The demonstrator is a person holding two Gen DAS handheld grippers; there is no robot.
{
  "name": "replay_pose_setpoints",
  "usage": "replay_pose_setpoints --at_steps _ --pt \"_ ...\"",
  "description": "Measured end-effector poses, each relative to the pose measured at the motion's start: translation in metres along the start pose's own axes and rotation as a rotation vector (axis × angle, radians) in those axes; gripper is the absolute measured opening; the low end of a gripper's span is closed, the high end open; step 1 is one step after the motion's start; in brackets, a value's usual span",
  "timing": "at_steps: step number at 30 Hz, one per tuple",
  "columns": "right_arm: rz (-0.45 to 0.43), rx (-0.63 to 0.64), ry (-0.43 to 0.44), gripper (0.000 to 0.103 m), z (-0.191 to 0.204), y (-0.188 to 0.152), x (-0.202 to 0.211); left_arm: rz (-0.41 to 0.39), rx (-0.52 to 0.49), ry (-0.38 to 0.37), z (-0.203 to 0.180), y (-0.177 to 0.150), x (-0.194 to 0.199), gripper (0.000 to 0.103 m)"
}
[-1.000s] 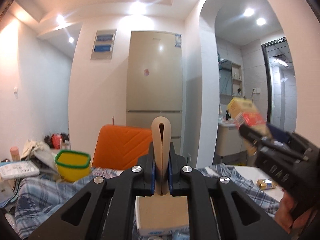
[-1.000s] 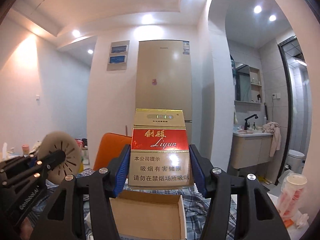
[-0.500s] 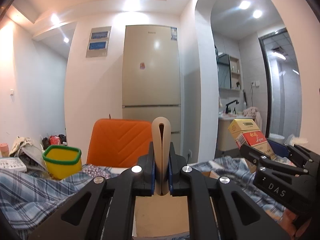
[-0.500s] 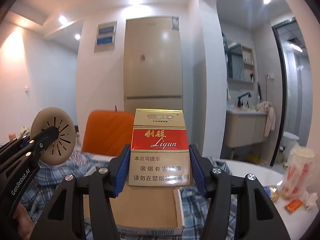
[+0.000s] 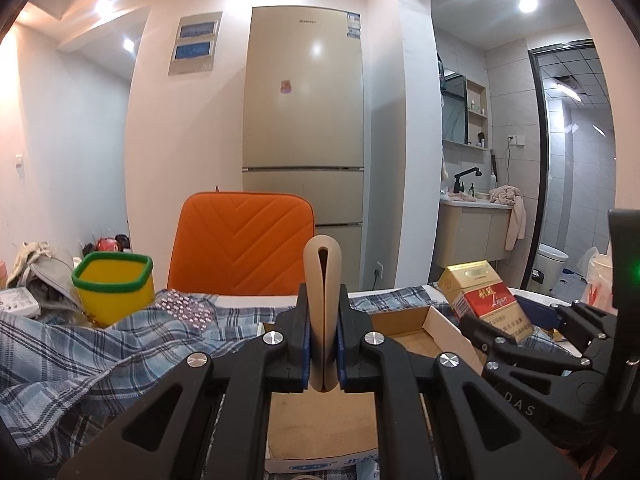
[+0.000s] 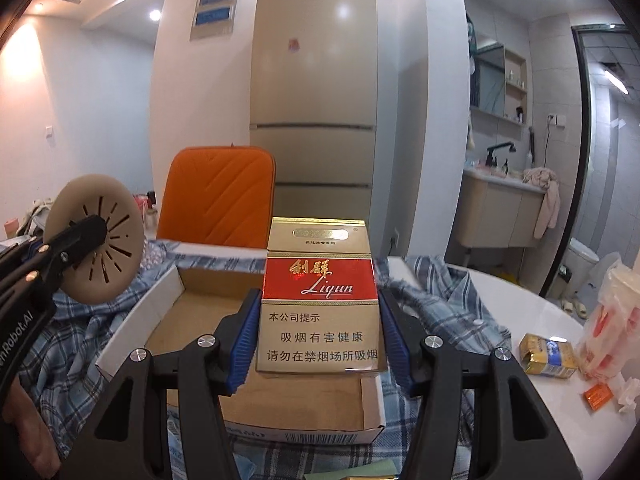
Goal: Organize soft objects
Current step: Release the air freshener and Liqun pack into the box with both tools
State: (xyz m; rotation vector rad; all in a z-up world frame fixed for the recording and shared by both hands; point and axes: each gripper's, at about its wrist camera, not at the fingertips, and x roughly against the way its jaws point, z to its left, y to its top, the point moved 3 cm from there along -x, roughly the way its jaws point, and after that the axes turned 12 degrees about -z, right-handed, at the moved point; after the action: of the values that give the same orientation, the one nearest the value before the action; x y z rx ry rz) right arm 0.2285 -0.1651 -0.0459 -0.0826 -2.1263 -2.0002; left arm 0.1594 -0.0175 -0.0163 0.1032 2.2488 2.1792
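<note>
**Both items gripped, over the box — drop step next**

Right gripper (image 6: pixel 320 332) clamps the cigarette pack (image 6: pixel 321 296) by its sides, upright, just above the open cardboard box (image 6: pixel 160 300). Left gripper (image 5: pixel 323 344) is pinched tight on the folded beige slotted disc (image 5: pixel 322 280), box directly below and ahead. Next, I'd say: lower each into the box, spread jaws, keep the two grippers from colliding.

I see a red-and-gold pack (image 6: pixel 320 296), beige slotted disc (image 6: pixel 100 248), blue plaid cloth (image 5: pixel 80 352) beside the brown box (image 6: pixel 208 312).
</note>
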Motion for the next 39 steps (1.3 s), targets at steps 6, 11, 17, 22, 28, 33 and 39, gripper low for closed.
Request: replay_pose_setpoints --at_steps 6,11,17,22,28,33,39 --pt "0.098 0.010 0.049 0.069 0.007 -0.011 -0.018 0.073 -0.004 0.012 0.000 -0.007 -0.013 0.008" --pt "0.101 -0.008 0.040 0.072 0.001 -0.013 -0.019 0.129 0.040 0.023 0.009 -0.014 -0.022 0.008" --pt "0.047 -0.041 0.011 0.072 -0.011 -0.007 -0.008 0.215 0.034 -0.001 0.006 -0.025 -0.035 0.008" --pt "-0.010 -0.060 -0.005 0.073 -0.014 -0.001 0.004 0.256 0.058 0.000 0.011 -0.030 -0.040 0.010" --pt "-0.016 -0.064 -0.002 0.074 -0.014 -0.001 0.005 0.211 0.048 0.018 0.011 -0.025 -0.032 0.068" --pt "-0.038 -0.071 -0.006 0.074 -0.015 0.001 0.010 0.149 0.027 0.023 0.009 -0.016 -0.021 0.069" --pt "-0.071 -0.090 -0.001 0.074 -0.019 0.009 0.021 0.062 0.012 0.037 0.011 0.001 -0.004 0.069"
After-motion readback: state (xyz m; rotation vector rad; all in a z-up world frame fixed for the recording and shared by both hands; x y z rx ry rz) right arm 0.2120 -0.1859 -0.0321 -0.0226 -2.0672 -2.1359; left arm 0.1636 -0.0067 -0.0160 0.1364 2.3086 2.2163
